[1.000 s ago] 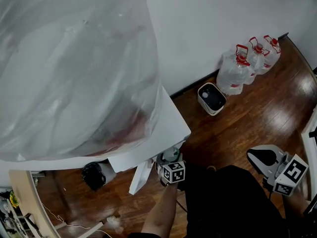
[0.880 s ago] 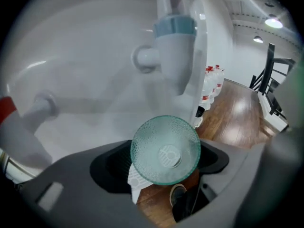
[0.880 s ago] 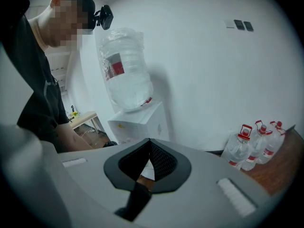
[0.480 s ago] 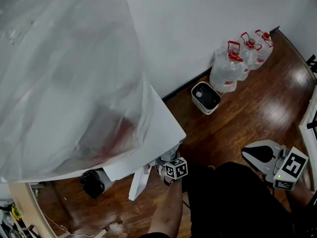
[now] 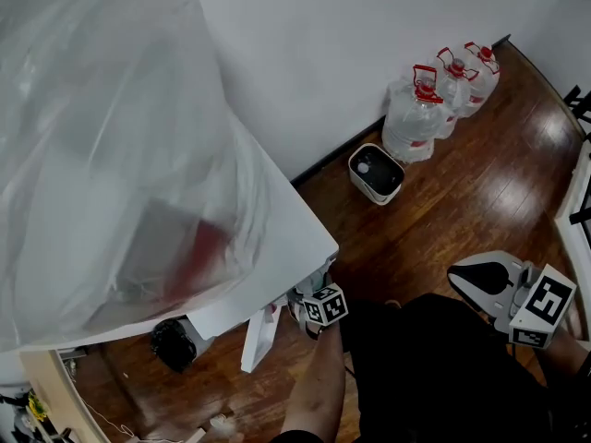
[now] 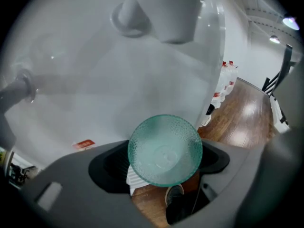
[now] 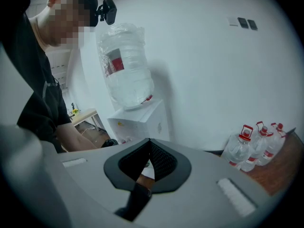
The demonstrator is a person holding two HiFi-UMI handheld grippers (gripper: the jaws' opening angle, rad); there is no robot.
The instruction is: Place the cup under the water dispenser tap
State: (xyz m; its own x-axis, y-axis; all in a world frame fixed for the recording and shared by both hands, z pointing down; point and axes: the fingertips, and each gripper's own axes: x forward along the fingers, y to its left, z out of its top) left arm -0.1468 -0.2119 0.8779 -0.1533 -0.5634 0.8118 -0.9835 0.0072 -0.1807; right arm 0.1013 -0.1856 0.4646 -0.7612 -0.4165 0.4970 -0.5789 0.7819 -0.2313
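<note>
Upper left of the head view: the water dispenser (image 5: 294,238) carries a plastic-wrapped bottle (image 5: 111,155), and its white top hides the tap recess from above.

Lower centre of that view: the left gripper (image 5: 317,303) reaches in under the dispenser's overhang. In the left gripper view its jaws stand wide and are clamped on the green glass cup (image 6: 165,148), mouth up and filling the gap between the pads. The tap (image 6: 164,11) sits at the top of that frame, above and beyond the cup. A ribbed white drip tray (image 6: 135,180) shows just below the cup's lower left rim.

Assessment: the cup has been brought into the recess and looks close to in line under the tap. Whether its base rests on the tray cannot be told – setting it down and letting go appear to be what is left.

Lower right of the head view: the right gripper (image 5: 489,289) is held well clear of the dispenser – jaws closed together, nothing between them.
</note>
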